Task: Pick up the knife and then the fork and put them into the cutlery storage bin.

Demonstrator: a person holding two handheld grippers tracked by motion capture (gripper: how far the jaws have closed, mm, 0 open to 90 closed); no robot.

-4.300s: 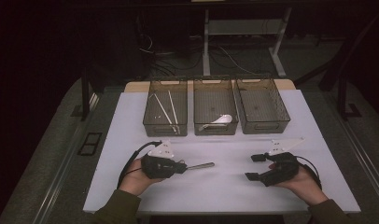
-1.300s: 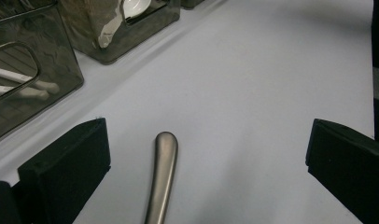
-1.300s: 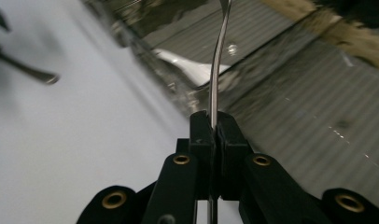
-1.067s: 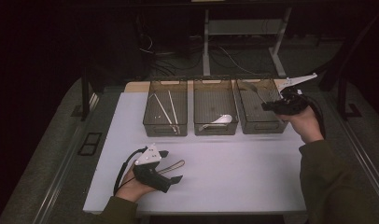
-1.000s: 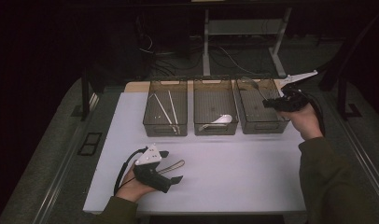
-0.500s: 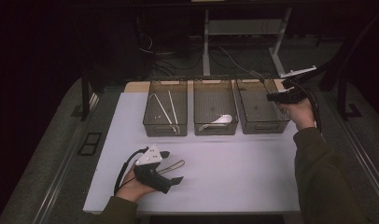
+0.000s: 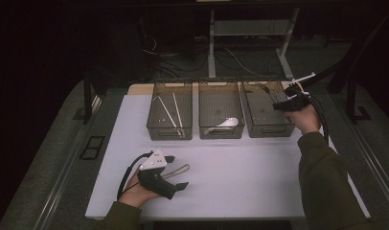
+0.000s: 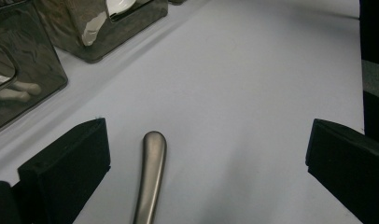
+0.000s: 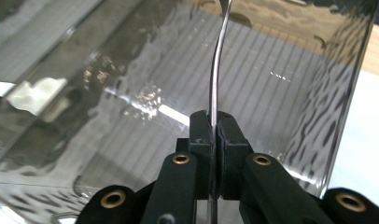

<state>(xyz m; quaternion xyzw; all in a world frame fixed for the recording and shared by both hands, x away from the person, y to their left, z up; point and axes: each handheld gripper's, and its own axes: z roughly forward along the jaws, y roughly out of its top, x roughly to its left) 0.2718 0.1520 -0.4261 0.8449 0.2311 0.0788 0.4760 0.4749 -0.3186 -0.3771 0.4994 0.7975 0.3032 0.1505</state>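
Three smoky clear bins stand in a row at the far edge of my white tabletop (image 7: 259, 167); the left bin (image 7: 169, 117) holds pale sticks, the middle bin (image 7: 220, 117) a white spoon (image 7: 225, 123); the right bin's (image 7: 267, 115) floor I cannot make out. My right tongs (image 9: 214, 128) hang over that bin, pressed together on a thin metal utensil (image 9: 215, 70), its upper end cut off. My left tongs (image 8: 206, 154) rest spread on the tabletop around a metal handle (image 8: 151, 172), not touching it.
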